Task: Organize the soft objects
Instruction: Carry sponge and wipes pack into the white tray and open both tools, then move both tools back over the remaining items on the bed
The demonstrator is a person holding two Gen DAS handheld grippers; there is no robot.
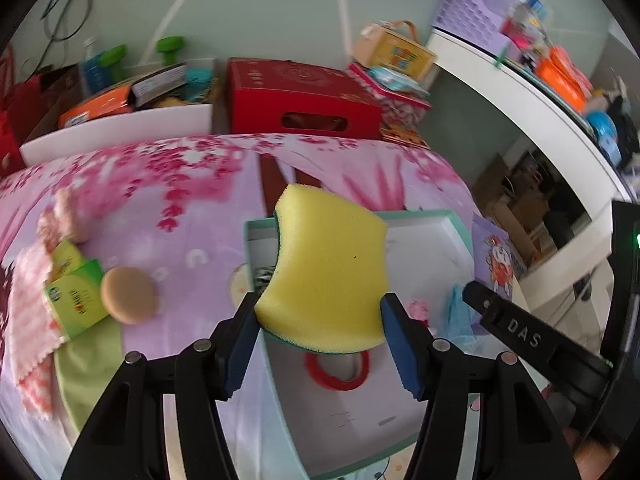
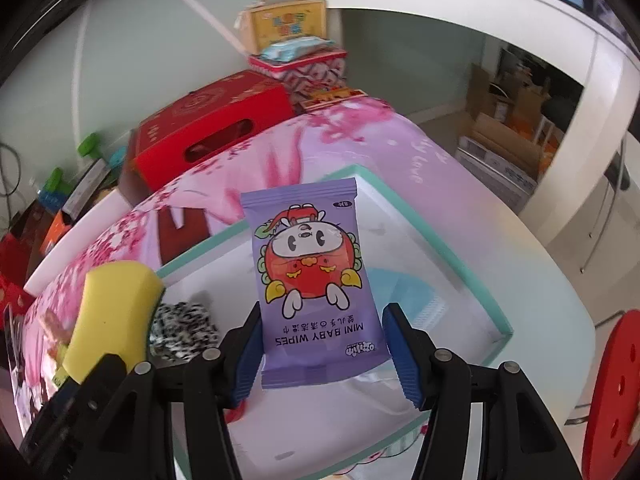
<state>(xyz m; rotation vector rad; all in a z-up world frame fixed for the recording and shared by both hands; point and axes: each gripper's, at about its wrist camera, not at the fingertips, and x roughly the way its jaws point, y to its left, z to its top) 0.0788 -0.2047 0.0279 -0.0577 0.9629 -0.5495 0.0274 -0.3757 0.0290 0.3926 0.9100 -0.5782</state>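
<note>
My left gripper (image 1: 320,336) is shut on a yellow sponge (image 1: 326,268) with a green underside, held above the white box with a teal rim (image 1: 444,216). My right gripper (image 2: 322,354) is shut on a purple pack of mini baby wipes (image 2: 314,276), held over the same box (image 2: 476,268). The sponge also shows in the right wrist view (image 2: 112,316) at the left. The pack shows at the right of the left wrist view (image 1: 496,256). Inside the box lie a black-and-white cloth (image 2: 182,332) and a light blue item (image 2: 408,292).
On the pink floral bed cover (image 1: 180,200) at the left lie a round tan puff (image 1: 130,300), a green box (image 1: 76,300) and pink-white cloths (image 1: 30,320). A red carton (image 1: 300,100) and other boxes stand behind the bed. A white desk (image 2: 520,20) is at the right.
</note>
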